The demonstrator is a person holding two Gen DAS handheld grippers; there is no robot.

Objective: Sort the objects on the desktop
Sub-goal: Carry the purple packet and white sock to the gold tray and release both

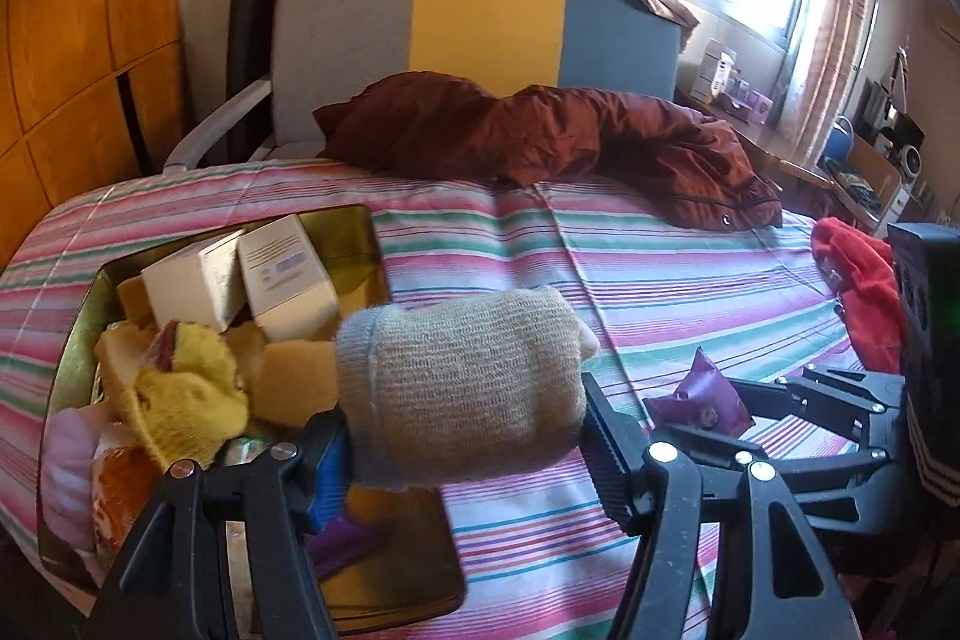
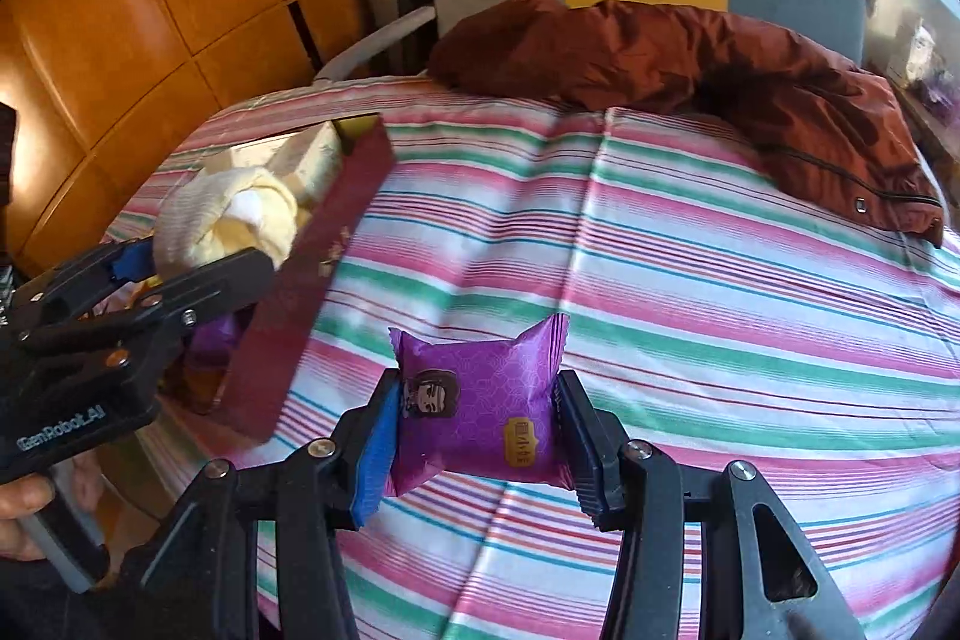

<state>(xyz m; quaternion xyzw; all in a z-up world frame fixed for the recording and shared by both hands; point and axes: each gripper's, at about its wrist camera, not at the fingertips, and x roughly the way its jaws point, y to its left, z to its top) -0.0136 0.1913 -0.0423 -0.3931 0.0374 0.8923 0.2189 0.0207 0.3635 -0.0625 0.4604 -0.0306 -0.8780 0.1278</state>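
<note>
The left claw (image 1: 462, 451) is clamped on a rolled sock bundle (image 1: 462, 388): beige ribbed knit with a grey-blue cuff band at its left end, plump and cylindrical, lying crosswise between the pads and filling the gap from one to the other. The right claw (image 2: 474, 451) grips a purple snack packet (image 2: 480, 400), a glossy pillow-shaped wrapper with crimped zigzag ends, a small cartoon face printed at lower left and a gold label at lower right; the pads press on its two sides. Both items are held clear above the striped bed cover (image 1: 660, 292). To the left of and partly beneath the left claw sits an open box (image 1: 354, 226) with a gold interior and a dark red outer wall, crowded with two white cartons (image 1: 288, 274), a yellow sock (image 1: 180, 388) and sponge-like yellow pieces; its near right corner lies directly under the sock bundle. Ahead of both claws the cover is open and flat up to a crumpled rust-brown jacket (image 1: 570, 142) against the headboard. To the right of the left claw lies a red garment (image 1: 864, 292). The bed edge falls away to the left of the box.
</note>
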